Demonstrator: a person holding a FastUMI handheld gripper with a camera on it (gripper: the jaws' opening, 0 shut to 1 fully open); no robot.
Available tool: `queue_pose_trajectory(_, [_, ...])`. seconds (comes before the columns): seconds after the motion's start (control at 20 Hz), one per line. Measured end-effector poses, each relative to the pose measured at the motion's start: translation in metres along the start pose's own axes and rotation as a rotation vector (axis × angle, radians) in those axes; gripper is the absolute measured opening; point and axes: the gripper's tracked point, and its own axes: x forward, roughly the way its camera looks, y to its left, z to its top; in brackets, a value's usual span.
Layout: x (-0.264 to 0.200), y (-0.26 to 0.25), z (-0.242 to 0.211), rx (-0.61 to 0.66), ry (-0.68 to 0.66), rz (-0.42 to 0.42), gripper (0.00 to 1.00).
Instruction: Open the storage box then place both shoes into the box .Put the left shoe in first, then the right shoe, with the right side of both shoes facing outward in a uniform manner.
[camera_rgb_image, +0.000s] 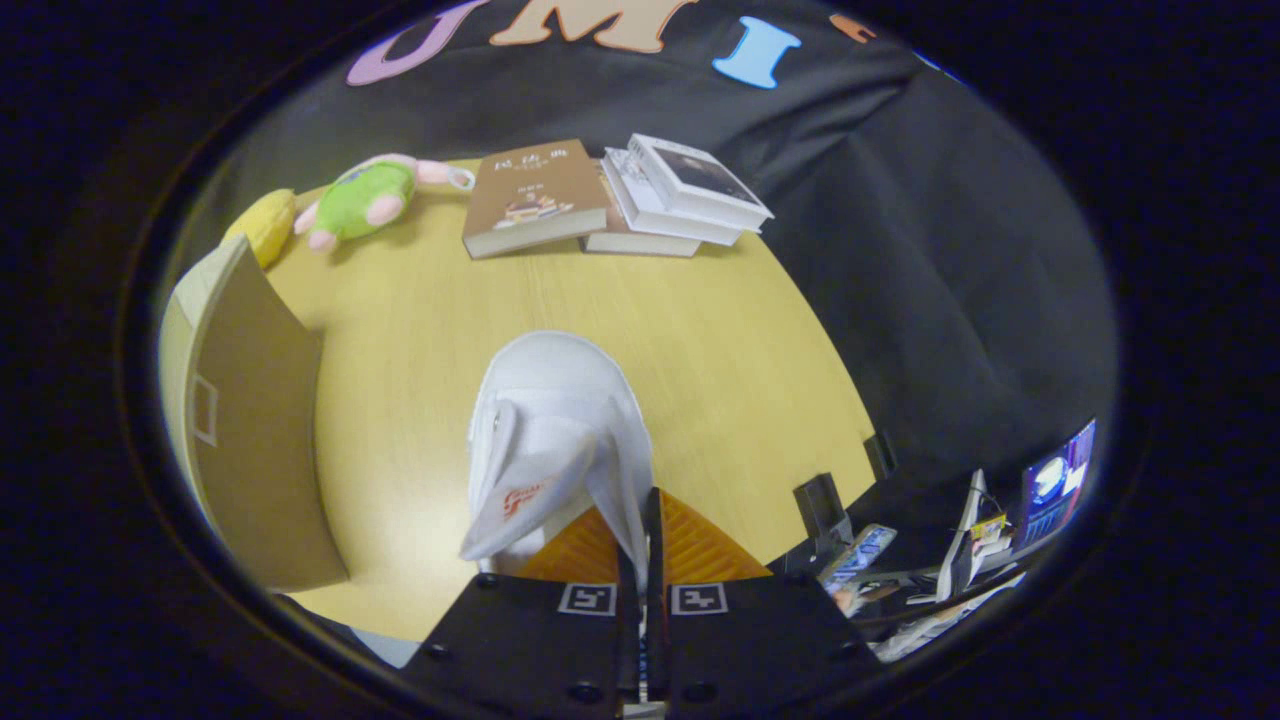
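A white shoe (555, 420) hangs over the yellow wooden table (700, 350), its toe pointing away from me and its tongue flopped toward me. My gripper (640, 525) is shut on the shoe's right side wall near the opening; both fingers press on the thin white edge. The brown storage box (255, 430) stands to the left of the shoe. Its flap or side panel faces me, and its inside is hidden from here.
Beyond the shoe, at the table's far edge, lie a brown book (535, 198) and a stack of white books (680, 195). A green and pink plush toy (365, 198) and a yellow object (265, 225) sit at the far left. Clamps (822, 505) grip the table's right edge.
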Motion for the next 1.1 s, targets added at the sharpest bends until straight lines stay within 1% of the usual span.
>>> queue_pose_trajectory(0.1, [-0.04,-0.001,0.025,0.01,-0.074,-0.003,0.06])
queue_pose_trajectory(0.15, [-0.059,0.004,0.037,0.017,-0.115,0.009,0.06])
queue_pose_trajectory(0.25, [-0.095,0.023,0.059,0.033,-0.194,0.065,0.06])
queue_pose_trajectory(0.4, [-0.139,0.064,0.082,0.036,-0.29,0.157,0.06])
queue_pose_trajectory(0.5, [-0.161,0.102,0.089,0.002,-0.334,0.218,0.06])
queue_pose_trajectory(0.65, [-0.182,0.165,0.088,-0.046,-0.345,0.306,0.06])
queue_pose_trajectory(0.8, [-0.181,0.222,0.087,-0.054,-0.331,0.384,0.06])
queue_pose_trajectory(0.9, [-0.171,0.251,0.087,-0.048,-0.307,0.417,0.06])
queue_pose_trajectory(1.0, [-0.152,0.269,0.085,-0.042,-0.279,0.404,0.06])
queue_pose_trajectory(1.1, [-0.125,0.279,0.078,-0.073,-0.239,0.374,0.06])
